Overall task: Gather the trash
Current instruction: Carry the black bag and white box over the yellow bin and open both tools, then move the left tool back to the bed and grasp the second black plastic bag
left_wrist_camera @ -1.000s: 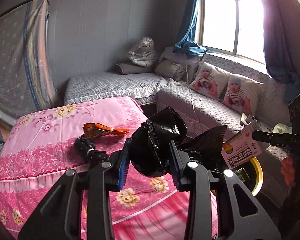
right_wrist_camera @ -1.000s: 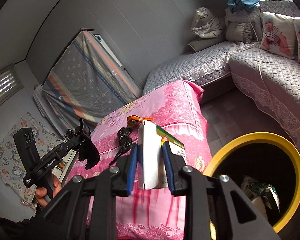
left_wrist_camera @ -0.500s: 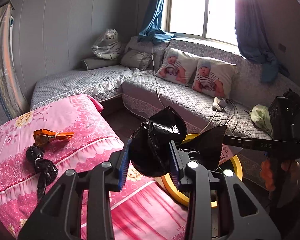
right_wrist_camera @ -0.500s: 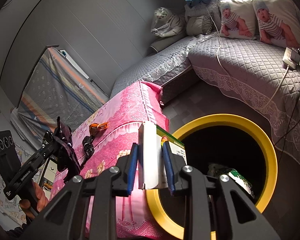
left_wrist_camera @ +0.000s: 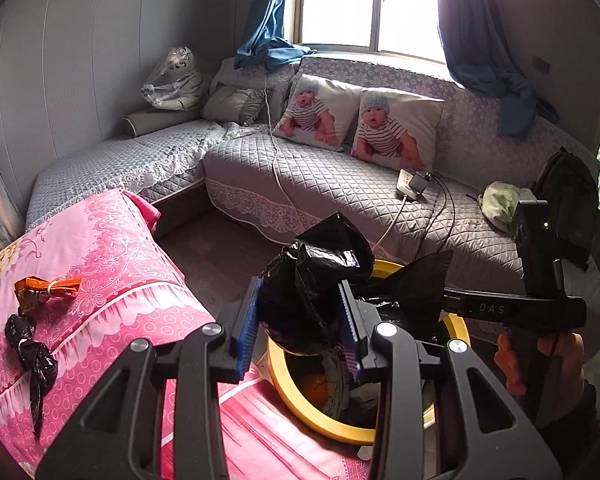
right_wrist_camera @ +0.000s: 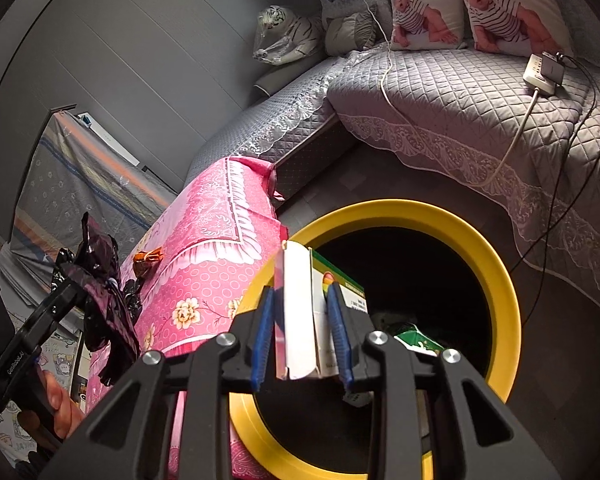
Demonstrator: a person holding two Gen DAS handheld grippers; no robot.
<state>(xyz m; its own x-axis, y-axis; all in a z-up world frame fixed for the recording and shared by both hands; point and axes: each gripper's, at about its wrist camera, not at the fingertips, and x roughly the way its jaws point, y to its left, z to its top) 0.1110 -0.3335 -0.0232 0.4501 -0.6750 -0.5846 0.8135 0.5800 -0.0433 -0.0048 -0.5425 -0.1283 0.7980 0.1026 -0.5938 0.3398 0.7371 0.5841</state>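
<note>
Left tongs (left_wrist_camera: 300, 320) clamped on crumpled black bag (left_wrist_camera: 312, 300): soft, light, slippery; gripped mid-bulk. Right tongs (right_wrist_camera: 300, 336) pinching stiff, light carton (right_wrist_camera: 300, 312) by flat sides, yellow bin (right_wrist_camera: 496, 276) just beyond.

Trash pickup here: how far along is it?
Some rubbish already lies in the yellow-rimmed bin. In hand: the left gripper holds a crumpled black plastic bag, the right gripper a white cardboard box. An orange wrapper and twisted black bag remain on the pink bedspread.
</note>
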